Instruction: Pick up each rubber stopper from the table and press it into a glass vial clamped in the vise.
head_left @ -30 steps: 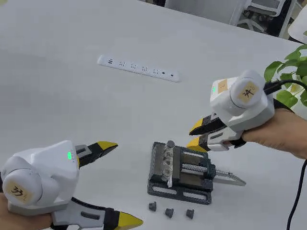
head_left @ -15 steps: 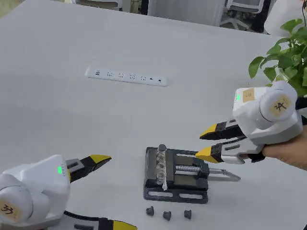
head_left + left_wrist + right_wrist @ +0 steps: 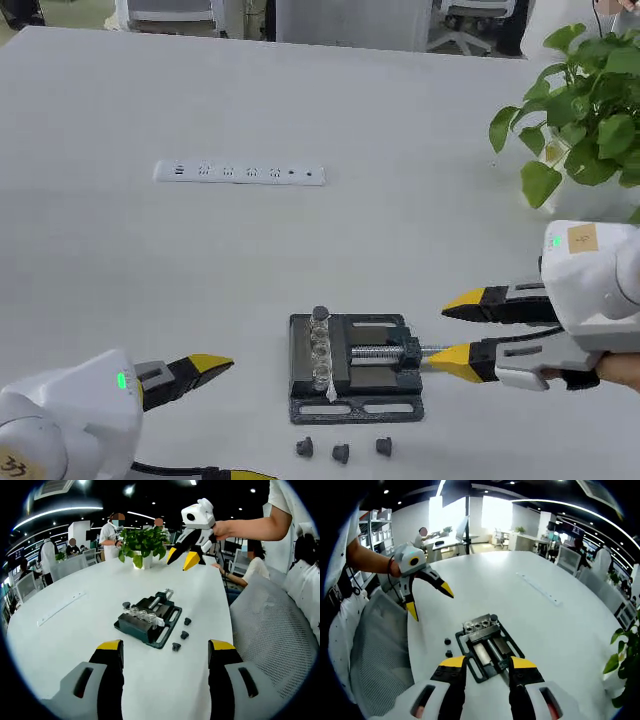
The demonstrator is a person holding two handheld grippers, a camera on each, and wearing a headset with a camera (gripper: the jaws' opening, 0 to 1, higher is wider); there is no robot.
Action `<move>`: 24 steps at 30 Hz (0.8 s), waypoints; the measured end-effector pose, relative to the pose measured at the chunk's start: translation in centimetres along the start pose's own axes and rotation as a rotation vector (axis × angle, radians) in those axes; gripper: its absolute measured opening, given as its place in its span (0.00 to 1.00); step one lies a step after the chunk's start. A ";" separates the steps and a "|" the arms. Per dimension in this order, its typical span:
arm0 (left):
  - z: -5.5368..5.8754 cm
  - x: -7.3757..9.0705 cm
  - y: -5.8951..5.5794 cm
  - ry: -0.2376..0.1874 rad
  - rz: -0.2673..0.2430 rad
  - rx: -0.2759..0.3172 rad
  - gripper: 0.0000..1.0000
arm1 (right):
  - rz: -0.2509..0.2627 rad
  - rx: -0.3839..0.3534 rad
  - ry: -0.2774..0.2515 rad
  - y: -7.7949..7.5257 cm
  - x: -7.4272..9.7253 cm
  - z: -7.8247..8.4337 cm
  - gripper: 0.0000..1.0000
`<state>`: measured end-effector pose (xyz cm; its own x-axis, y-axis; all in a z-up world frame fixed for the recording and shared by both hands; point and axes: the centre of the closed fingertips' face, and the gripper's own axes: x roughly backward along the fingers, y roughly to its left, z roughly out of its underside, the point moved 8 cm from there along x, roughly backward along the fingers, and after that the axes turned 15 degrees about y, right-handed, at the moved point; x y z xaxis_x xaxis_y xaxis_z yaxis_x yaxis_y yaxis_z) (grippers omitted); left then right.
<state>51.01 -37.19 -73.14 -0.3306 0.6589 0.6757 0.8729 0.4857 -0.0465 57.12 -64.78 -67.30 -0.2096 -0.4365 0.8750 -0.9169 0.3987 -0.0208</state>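
Draws the right gripper [image 3: 440, 335] back from the vise [image 3: 352, 378] to its 3 o'clock, jaws narrowly parted and empty, with one stopper [image 3: 320, 313] seated in the 12 o'clock vial [image 3: 320, 329]. Holds the left gripper [image 3: 232, 420] wide and empty at 8 o'clock; leaves three loose stoppers [image 3: 340, 453] at 6 o'clock to fetch.

Three views — shared vise [image 3: 366, 378], opposite sides

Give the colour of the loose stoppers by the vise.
Dark grey stoppers; best seen in the head view.
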 end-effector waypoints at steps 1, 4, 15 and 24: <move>0.0 -0.1 0.0 0.008 0.001 -0.002 0.66 | -0.001 -0.011 -0.004 0.1 0.1 0.3 0.31; 0.0 -0.2 -0.1 0.020 0.008 -0.011 0.63 | -0.009 -0.047 -0.042 0.8 0.4 1.4 0.36; 0.3 -1.4 -0.4 0.078 0.033 -0.041 0.50 | -0.033 -0.120 -0.167 2.9 0.8 4.0 0.49; 0.5 -3.3 -0.6 0.143 0.050 -0.082 0.38 | -0.053 -0.154 -0.207 3.9 0.4 6.2 0.54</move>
<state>51.37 -39.32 -75.69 -0.2365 0.5899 0.7721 0.9152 0.4020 -0.0268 51.39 -68.35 -70.06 -0.2424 -0.6095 0.7548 -0.8691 0.4822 0.1103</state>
